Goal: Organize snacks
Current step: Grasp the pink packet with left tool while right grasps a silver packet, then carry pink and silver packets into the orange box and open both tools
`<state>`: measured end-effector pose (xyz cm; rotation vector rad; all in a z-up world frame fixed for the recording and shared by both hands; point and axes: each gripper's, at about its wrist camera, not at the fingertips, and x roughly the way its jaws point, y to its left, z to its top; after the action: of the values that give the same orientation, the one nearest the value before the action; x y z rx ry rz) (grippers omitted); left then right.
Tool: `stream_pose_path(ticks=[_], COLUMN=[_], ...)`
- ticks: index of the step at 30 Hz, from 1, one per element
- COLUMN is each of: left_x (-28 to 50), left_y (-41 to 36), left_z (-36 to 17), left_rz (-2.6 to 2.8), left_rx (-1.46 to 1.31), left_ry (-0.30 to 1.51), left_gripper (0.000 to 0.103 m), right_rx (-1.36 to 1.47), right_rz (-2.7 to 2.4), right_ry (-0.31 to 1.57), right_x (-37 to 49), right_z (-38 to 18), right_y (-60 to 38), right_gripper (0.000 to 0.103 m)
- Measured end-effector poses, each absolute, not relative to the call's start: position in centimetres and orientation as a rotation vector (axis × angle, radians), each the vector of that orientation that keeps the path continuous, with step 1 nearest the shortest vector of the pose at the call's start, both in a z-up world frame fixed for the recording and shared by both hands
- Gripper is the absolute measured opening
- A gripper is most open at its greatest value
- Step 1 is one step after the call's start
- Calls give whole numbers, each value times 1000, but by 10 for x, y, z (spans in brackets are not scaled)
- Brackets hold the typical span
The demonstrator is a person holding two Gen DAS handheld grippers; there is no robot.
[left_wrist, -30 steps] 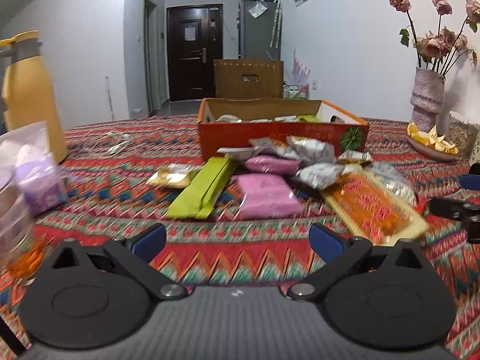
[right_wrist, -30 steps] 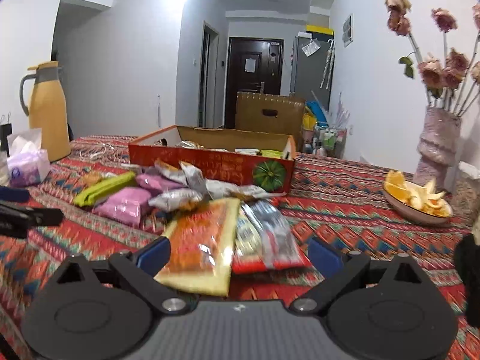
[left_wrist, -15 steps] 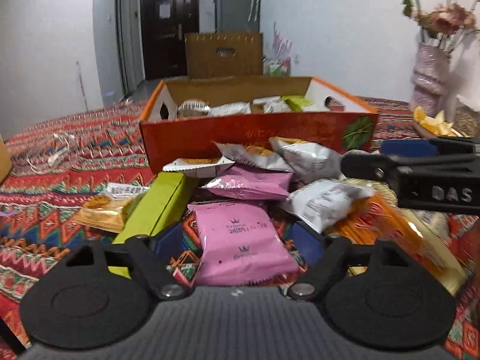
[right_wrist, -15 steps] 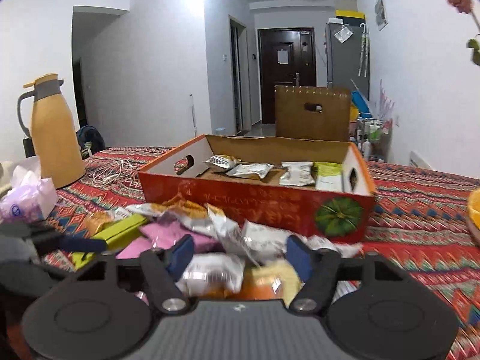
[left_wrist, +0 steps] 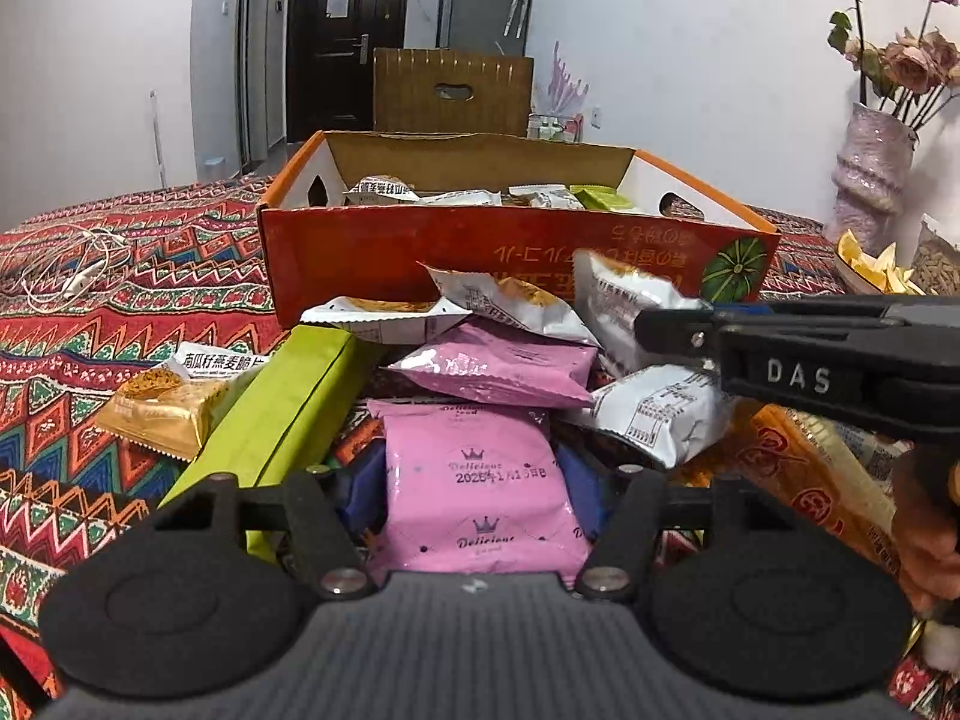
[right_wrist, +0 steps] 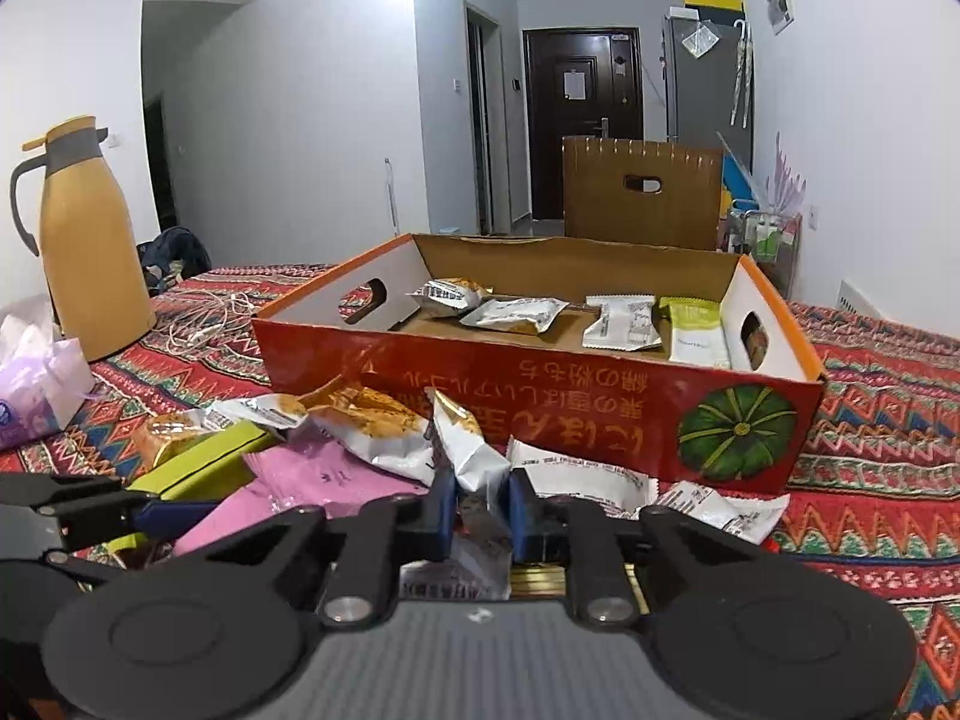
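Note:
Loose snack packets lie heaped on the patterned cloth in front of an orange-red cardboard box (left_wrist: pixel 420 252) that holds several packets. My left gripper (left_wrist: pixel 471 495) is low over the pile, its jaws closing, and its blue pads (left_wrist: pixel 363 495) touch both sides of a pink packet (left_wrist: pixel 480 480). My right gripper (right_wrist: pixel 480 510) is also closing, its pads (right_wrist: pixel 441 510) pinching a silver packet (right_wrist: pixel 471 456) that stands up between them. In the left wrist view the right gripper (left_wrist: pixel 672 330) reaches in from the right onto that silver packet (left_wrist: pixel 618 300).
A long green packet (left_wrist: pixel 282 408) and a gold one (left_wrist: pixel 156 414) lie left of the pink packet, a long orange one (left_wrist: pixel 810 480) to its right. Around the cloth stand a yellow jug (right_wrist: pixel 90 252), a tissue pack (right_wrist: pixel 36 384), a white cable (left_wrist: pixel 66 276), a vase (left_wrist: pixel 870 180) and a dish of peel (left_wrist: pixel 870 270).
Both grippers moved forward into the snack pile and narrowed their jaws. The left now brackets the pink packet. The right has closed from wide open onto the silver packet.

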<state>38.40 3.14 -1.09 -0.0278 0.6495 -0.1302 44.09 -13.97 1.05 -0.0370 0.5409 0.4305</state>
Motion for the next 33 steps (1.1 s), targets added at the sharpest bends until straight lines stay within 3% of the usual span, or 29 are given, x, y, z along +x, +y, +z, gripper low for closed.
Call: stream_pose_path(ticks=[13,23,33], left_x=[279,199,157], left_y=[37,35,30], left_z=[18,19,27], left_rz=[-113,-104,-96], left_rx=[-100,-156,-152], left_ry=[612,650,620], left_gripper=[62,62,62], right_rx=[38,31,72], right_rz=[325,301,258], right_ry=[305,376,431], right_x=[323,215,172], right_z=[32,16,6], right_y=[-191,-213,-231], right_gripper=[15,15,16])
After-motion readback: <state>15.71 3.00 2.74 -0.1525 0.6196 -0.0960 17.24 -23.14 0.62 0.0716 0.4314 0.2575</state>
